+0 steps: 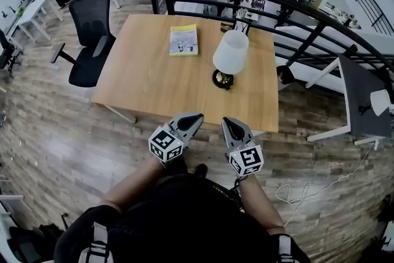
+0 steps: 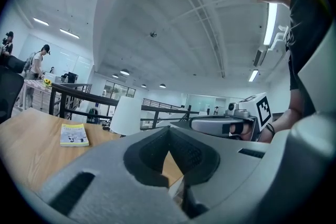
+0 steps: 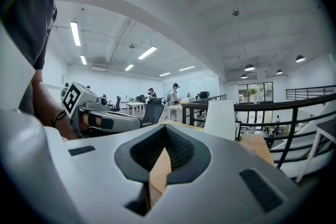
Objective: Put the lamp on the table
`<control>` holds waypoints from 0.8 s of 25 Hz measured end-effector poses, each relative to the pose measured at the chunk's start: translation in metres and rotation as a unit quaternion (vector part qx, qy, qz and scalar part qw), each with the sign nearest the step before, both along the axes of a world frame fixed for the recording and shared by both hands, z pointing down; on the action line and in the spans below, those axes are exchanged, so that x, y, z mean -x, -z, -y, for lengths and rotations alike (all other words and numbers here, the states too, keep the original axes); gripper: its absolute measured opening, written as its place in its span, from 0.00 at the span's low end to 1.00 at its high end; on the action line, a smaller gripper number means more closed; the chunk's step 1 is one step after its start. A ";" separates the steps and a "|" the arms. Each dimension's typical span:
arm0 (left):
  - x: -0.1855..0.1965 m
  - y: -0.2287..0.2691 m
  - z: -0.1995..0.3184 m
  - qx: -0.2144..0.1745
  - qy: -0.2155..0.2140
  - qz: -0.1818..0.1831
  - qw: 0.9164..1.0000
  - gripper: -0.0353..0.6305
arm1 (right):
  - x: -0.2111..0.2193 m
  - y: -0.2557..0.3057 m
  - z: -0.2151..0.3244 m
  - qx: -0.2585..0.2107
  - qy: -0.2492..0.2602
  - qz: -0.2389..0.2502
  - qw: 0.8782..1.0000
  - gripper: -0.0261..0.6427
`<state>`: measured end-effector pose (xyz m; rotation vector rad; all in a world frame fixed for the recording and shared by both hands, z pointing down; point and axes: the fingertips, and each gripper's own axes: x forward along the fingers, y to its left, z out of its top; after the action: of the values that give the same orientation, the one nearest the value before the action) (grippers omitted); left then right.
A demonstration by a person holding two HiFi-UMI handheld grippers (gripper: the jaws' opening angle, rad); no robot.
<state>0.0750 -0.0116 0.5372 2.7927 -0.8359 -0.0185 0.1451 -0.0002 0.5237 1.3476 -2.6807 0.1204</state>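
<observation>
As far as the views show, table [image 1: 141, 80]: carrying lamp and booklet [image 1: 184, 40].
Lamp [image 1: 231, 51]: upright on table's right half, untouched; task looks finished.
Left gripper [image 1: 196, 117]: clenched, empty, near table edge.
Right gripper [image 1: 226, 122]: clenched, empty, alongside.

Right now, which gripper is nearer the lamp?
Right. The right gripper hangs just off the near edge of the table, almost straight in line with the lamp. The left gripper is beside it, further off to the lamp's left.
</observation>
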 end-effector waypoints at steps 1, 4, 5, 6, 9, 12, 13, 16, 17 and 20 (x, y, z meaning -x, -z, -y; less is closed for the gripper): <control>0.003 0.001 -0.006 0.000 0.002 0.001 1.000 0.06 | 0.002 0.000 -0.003 0.000 0.001 0.003 1.000 0.06; 0.016 0.002 -0.019 0.000 0.007 0.004 1.000 0.06 | 0.013 0.003 -0.013 -0.002 0.003 0.015 1.000 0.06; 0.020 0.004 -0.022 0.000 0.007 0.003 1.000 0.06 | 0.017 0.005 -0.016 -0.002 0.003 0.018 1.000 0.06; 0.022 0.006 -0.024 -0.001 0.007 0.001 1.000 0.06 | 0.020 0.006 -0.019 -0.003 0.003 0.022 1.000 0.06; 0.026 0.015 -0.031 -0.012 -0.004 -0.004 1.000 0.06 | 0.029 0.011 -0.026 -0.004 -0.003 0.032 0.999 0.06; 0.037 0.028 -0.044 -0.025 -0.016 -0.010 1.000 0.06 | 0.044 0.017 -0.038 -0.006 -0.009 0.037 0.999 0.06; 0.042 0.032 -0.050 -0.027 -0.019 -0.013 0.999 0.06 | 0.050 0.019 -0.044 -0.007 -0.011 0.038 0.999 0.06; 0.064 0.043 -0.069 -0.029 -0.025 -0.019 0.999 0.06 | 0.072 0.024 -0.062 -0.005 -0.019 0.045 0.999 0.06; 0.072 0.046 -0.076 -0.030 -0.028 -0.021 0.999 0.06 | 0.080 0.026 -0.068 -0.005 -0.020 0.045 0.999 0.06; 0.095 0.047 -0.096 -0.030 -0.039 -0.023 0.999 0.06 | 0.102 0.029 -0.083 -0.007 -0.032 0.049 0.998 0.06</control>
<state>-0.0202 0.0845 0.4898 2.8663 -0.7268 -0.0963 0.0435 0.0830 0.4951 1.4682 -2.7244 0.1797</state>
